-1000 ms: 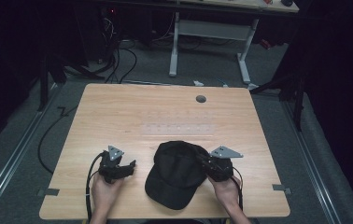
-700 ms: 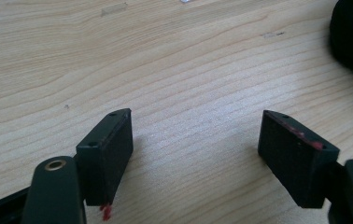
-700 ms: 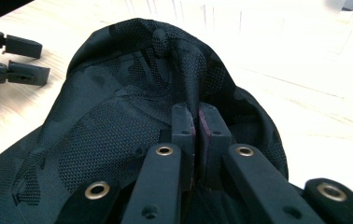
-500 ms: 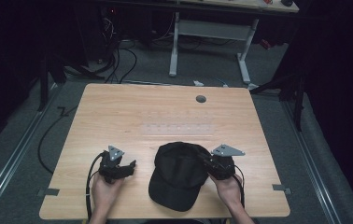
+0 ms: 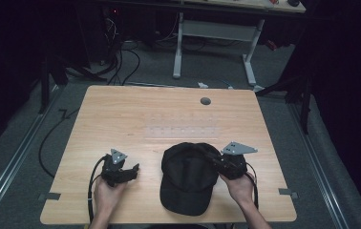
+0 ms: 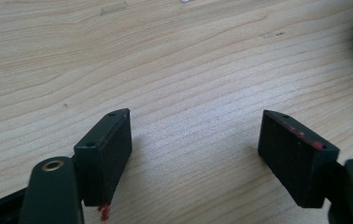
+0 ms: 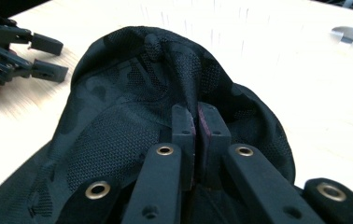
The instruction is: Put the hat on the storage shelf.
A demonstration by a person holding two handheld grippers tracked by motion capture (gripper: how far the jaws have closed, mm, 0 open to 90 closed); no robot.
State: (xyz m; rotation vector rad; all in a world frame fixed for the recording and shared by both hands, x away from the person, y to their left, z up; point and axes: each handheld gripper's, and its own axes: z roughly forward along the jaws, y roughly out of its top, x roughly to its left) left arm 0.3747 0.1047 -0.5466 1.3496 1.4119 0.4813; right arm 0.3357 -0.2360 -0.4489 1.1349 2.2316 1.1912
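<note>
Black cap (image 5: 188, 179) now slightly lifted and shifted in right gripper (image 5: 215, 160) jaws' pinch; left gripper (image 5: 132, 171) jaws wide; no readable writing.

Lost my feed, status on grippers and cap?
Right gripper shut on black cap. Left gripper open over bare table. Nothing in the way.

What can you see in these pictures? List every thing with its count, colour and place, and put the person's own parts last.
cap: one, black, near edge of the table, right of middle
table: one, light wood, centre of the room
round hole: one, grey, far side of the tabletop
second desk: one, white legs, behind the table
floor cables: several, black, far left floor
left gripper: one, black, open over bare wood
right gripper: one, black, shut on the cap's fabric
hands: two, at the near edge
</note>
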